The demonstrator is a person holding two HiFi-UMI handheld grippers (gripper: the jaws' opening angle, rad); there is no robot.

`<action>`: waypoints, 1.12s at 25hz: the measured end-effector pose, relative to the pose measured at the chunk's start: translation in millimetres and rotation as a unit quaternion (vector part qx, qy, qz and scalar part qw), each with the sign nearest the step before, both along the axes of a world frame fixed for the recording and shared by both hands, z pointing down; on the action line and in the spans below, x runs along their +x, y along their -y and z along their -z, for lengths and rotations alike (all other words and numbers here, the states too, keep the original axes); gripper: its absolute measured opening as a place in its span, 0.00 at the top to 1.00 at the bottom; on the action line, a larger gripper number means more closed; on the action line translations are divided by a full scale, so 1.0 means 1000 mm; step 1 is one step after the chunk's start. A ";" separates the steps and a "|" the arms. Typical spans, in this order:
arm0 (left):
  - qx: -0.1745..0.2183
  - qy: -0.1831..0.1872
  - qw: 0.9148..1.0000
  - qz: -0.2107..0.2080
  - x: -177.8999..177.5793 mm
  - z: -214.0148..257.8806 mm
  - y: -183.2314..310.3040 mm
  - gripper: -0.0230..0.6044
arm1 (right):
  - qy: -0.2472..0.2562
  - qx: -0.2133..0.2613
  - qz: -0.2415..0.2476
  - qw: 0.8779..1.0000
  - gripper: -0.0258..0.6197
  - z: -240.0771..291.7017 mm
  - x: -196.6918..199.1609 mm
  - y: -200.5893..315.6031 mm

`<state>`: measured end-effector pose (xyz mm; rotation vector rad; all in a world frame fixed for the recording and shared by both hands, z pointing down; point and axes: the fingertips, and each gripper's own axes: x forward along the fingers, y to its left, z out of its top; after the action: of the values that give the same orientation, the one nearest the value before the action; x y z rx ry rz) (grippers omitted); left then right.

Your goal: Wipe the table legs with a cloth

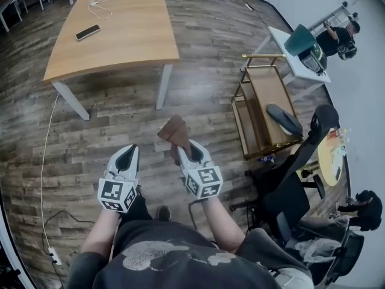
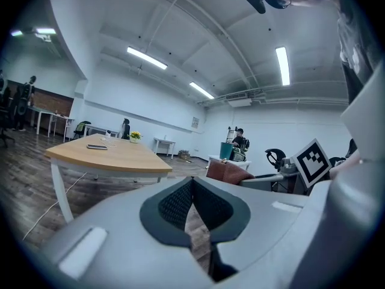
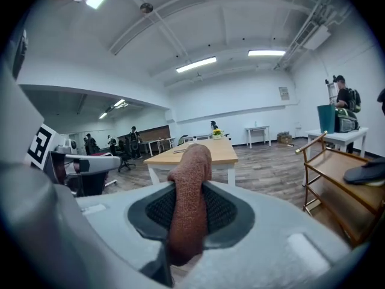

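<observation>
A reddish-brown cloth (image 1: 175,132) sticks up from my right gripper (image 1: 186,147), whose jaws are shut on the cloth (image 3: 189,191). My left gripper (image 1: 127,156) is held beside it at the left, jaws shut with nothing between them (image 2: 191,206). Both are held above the wood floor, well short of the wooden table (image 1: 120,26). The table's white legs show at the near left (image 1: 72,101) and near right (image 1: 163,87). The same table (image 3: 201,154) lies straight ahead in the right gripper view, and at the left (image 2: 105,158) in the left gripper view.
A phone (image 1: 88,32) and a white cable (image 1: 103,3) lie on the table. A gold-framed trolley (image 1: 264,104) stands right, a black office chair (image 1: 301,179) near it. A white cord (image 1: 43,179) runs along the floor at left. A person (image 1: 337,38) stands at the far right.
</observation>
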<state>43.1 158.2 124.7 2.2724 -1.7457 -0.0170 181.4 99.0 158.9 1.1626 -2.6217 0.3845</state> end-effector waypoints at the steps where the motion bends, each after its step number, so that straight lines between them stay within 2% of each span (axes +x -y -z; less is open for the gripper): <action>1: 0.001 0.001 1.000 -0.001 0.010 0.002 -0.010 0.93 | -0.006 0.005 0.009 1.000 0.83 0.001 0.006 -0.009; 4: 0.007 0.000 1.000 0.010 0.030 0.008 -0.035 0.93 | -0.039 0.024 0.040 0.998 0.83 0.000 0.018 -0.032; 7: 0.009 0.000 1.000 0.024 0.037 0.010 -0.058 0.93 | -0.045 0.026 0.055 0.997 0.83 -0.004 0.023 -0.051; 15: 0.019 -0.002 0.998 0.052 0.037 0.021 -0.089 0.93 | -0.016 0.030 0.021 0.999 0.83 0.015 0.048 -0.069; 28: 0.027 0.004 0.998 0.048 0.056 0.027 -0.098 0.93 | -0.020 0.023 0.015 0.999 0.83 0.013 0.070 -0.082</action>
<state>99.4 256.2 97.3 2.2263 -1.8794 -0.0763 251.8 181.4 145.8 1.1314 -2.6231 0.2931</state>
